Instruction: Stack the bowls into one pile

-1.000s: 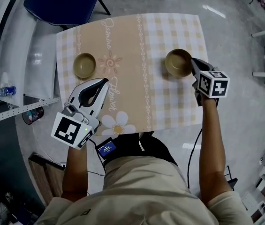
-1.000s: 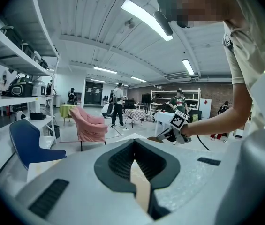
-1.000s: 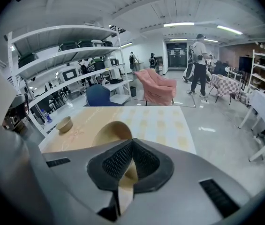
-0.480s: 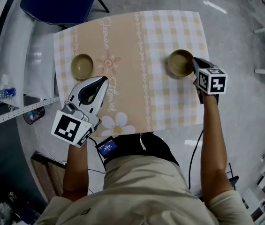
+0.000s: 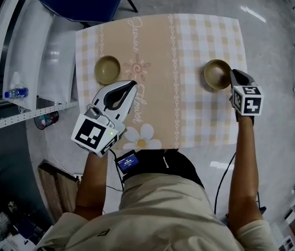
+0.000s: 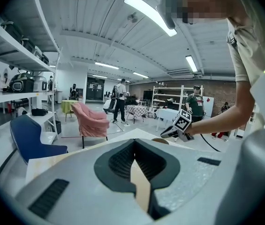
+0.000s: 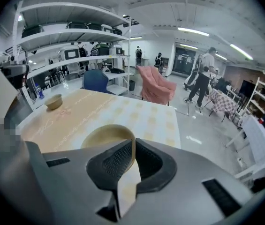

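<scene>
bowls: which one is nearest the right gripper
The right bowl, with its rim between the fingers of the right gripper; the left bowl sits far across the table.

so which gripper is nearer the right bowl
Right. The right gripper pinches the rim of the right bowl; the left gripper is across the table, by the other bowl.

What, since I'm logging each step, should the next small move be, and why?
Probably lift the right hand-held gripper and carry the right-hand tan round bowl toward the left-hand tan round bowl: its jaws are closed on that first bowl's rim, and the two sit apart on the checked tablecloth.
</scene>
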Tool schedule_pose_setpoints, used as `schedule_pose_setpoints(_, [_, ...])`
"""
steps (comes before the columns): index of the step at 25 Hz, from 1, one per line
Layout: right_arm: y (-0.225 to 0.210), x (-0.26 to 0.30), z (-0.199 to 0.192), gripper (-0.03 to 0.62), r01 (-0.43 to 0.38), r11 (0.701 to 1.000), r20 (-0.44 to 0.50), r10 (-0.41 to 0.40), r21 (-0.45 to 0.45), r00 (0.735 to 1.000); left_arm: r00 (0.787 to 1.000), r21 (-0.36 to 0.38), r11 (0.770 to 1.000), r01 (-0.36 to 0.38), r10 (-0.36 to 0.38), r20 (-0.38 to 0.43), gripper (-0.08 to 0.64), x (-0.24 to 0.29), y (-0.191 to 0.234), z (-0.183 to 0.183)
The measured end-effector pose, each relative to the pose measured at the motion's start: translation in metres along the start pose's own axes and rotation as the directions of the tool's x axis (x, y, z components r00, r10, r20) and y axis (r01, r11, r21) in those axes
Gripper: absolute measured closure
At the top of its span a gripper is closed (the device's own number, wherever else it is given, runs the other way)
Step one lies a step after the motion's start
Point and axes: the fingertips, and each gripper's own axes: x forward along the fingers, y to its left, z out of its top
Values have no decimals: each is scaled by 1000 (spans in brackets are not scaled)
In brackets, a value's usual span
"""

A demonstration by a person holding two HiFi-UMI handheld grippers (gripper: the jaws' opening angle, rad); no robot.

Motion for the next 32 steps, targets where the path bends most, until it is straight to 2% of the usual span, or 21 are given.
schedule_pose_setpoints(4, [1, -7, 14, 583, 70, 991, 49, -65, -116, 997, 1000, -3, 1000, -18, 18, -5, 554, -3, 8, -5])
schedule_pose_setpoints(7, [12, -18, 39, 583, 114, 975, 158, -84, -193, 984, 999, -17, 999, -46, 46, -14, 554, -7, 18, -12])
schedule_pose_setpoints(11, [37, -37, 72, 583, 98, 973, 298, -33, -207, 954, 994, -35, 995, -95, 92, -58, 554, -13, 37, -27])
schedule_pose_setpoints(16, [67, -56, 96, 583, 56, 974, 369, 30, -219, 929, 973, -79, 977, -199, 188, -132, 554, -21, 73, -59])
schedule_pose_setpoints(19, [79, -64, 104, 583, 46, 971, 386, 49, -233, 921, 953, -107, 958, -266, 245, -177, 554, -25, 98, -82])
schedule_pose_setpoints(22, [85, -69, 108, 583, 41, 971, 396, 58, -236, 917, 924, -119, 932, -342, 310, -225, 551, -29, 124, -108])
schedule_pose_setpoints(29, [92, -71, 111, 583, 42, 969, 396, 61, -245, 916, 846, -161, 855, -493, 427, -318, 476, -39, 179, -165])
schedule_pose_setpoints(32, [95, -70, 110, 583, 40, 969, 394, 62, -245, 917, 825, -189, 826, -531, 453, -337, 466, -43, 194, -180])
